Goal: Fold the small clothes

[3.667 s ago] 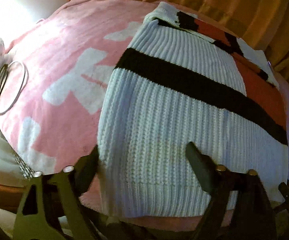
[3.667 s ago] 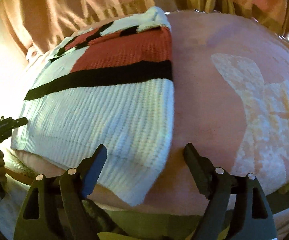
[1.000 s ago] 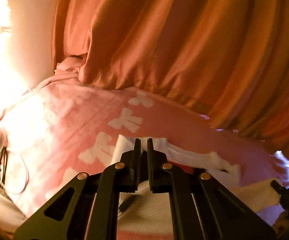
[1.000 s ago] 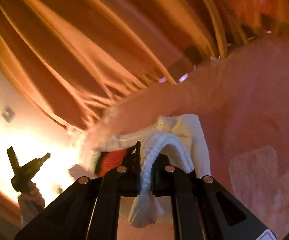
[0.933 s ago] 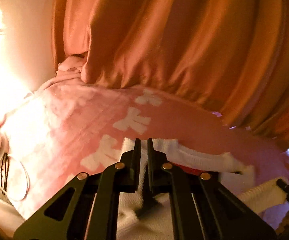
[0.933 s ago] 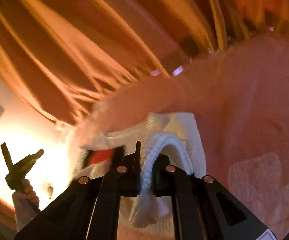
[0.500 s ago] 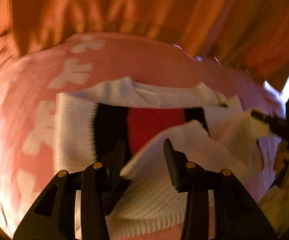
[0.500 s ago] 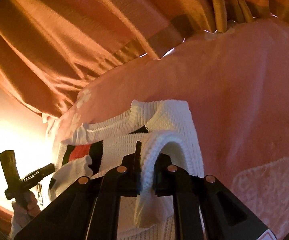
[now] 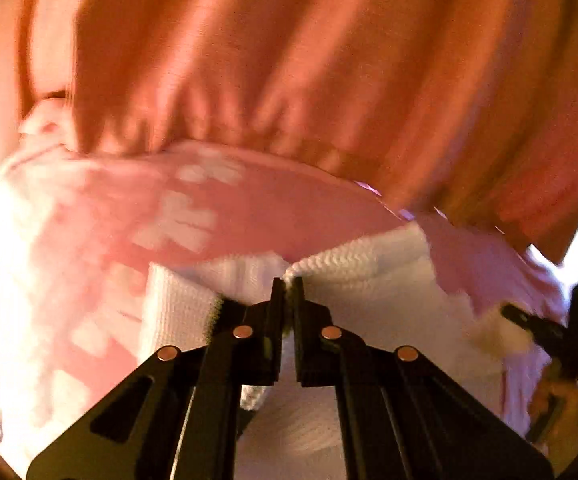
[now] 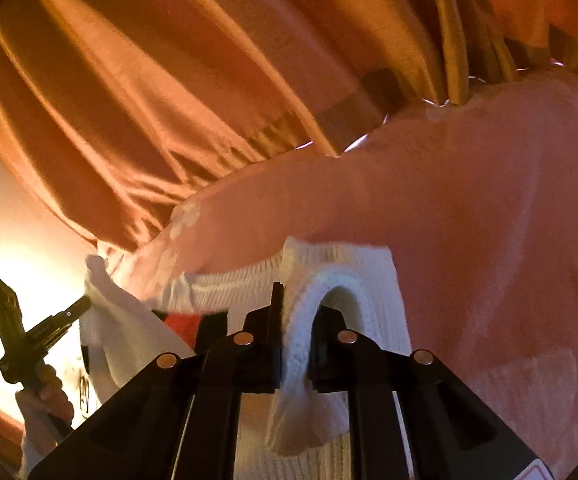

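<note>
Both grippers now clamp the white knit sweater (image 9: pixel 389 276). The left gripper (image 9: pixel 287 292) has its jaws pressed together on a white edge of the knit; half a second ago these jaws stood apart over the red and black panel, so it has taken a new hold. The right gripper (image 10: pixel 293 312) keeps its jaws squeezed on a thick ribbed loop of the hem, the same as one second ago.

In the left wrist view the sweater sits at about 6 o'clock, on the pink blanket (image 9: pixel 249 216), and the orange curtain (image 9: pixel 289 60) fills the upper half. In the right wrist view a small part of the red and black panel shows at about 8 o'clock, and the other gripper is seen near 9 o'clock with white knit at its tip.

I judge that the near edge is lifted at two points, ready to be carried toward the collar side, so the fold is still unfinished. The picture is blurred, so finer detail I cannot tell.
</note>
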Demonstrator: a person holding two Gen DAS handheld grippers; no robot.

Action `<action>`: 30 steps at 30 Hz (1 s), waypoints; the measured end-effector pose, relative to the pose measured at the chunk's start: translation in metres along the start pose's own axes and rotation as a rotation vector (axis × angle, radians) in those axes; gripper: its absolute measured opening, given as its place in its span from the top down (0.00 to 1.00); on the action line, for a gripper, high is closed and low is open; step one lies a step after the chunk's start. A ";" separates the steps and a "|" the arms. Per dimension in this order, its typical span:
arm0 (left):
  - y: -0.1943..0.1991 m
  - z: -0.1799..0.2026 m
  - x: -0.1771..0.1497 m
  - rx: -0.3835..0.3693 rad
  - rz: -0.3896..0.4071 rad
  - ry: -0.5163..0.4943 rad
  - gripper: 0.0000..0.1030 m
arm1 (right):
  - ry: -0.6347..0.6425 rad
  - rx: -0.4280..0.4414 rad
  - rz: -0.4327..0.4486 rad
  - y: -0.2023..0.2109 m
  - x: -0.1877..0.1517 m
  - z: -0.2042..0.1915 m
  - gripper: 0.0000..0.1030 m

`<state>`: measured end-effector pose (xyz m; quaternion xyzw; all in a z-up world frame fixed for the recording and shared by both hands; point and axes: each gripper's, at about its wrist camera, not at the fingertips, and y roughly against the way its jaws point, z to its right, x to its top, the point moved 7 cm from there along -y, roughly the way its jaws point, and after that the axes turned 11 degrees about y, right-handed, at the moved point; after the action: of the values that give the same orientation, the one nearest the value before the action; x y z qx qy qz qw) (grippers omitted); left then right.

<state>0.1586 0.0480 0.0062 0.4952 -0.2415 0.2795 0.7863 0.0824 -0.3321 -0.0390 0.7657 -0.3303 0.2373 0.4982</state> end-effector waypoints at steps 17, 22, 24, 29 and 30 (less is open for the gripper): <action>-0.036 -0.035 -0.026 0.251 -0.080 0.004 0.56 | 0.101 -0.240 -0.237 -0.018 -0.038 0.023 0.37; -0.047 -0.047 -0.033 0.258 -0.129 0.062 0.55 | 0.078 -0.191 -0.303 -0.036 -0.055 0.031 0.37; -0.048 -0.050 -0.031 0.255 -0.129 0.092 0.54 | 0.025 -0.155 -0.319 -0.046 -0.058 0.036 0.34; -0.051 -0.051 -0.033 0.263 -0.133 0.095 0.50 | -0.041 -0.073 -0.263 -0.049 -0.051 0.037 0.75; -0.052 -0.050 -0.033 0.261 -0.137 0.090 0.50 | -0.058 -0.059 -0.218 -0.039 -0.044 0.035 0.77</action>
<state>0.1750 0.0685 -0.0690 0.5954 -0.1332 0.2761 0.7427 0.0829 -0.3409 -0.1065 0.7888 -0.2659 0.1498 0.5336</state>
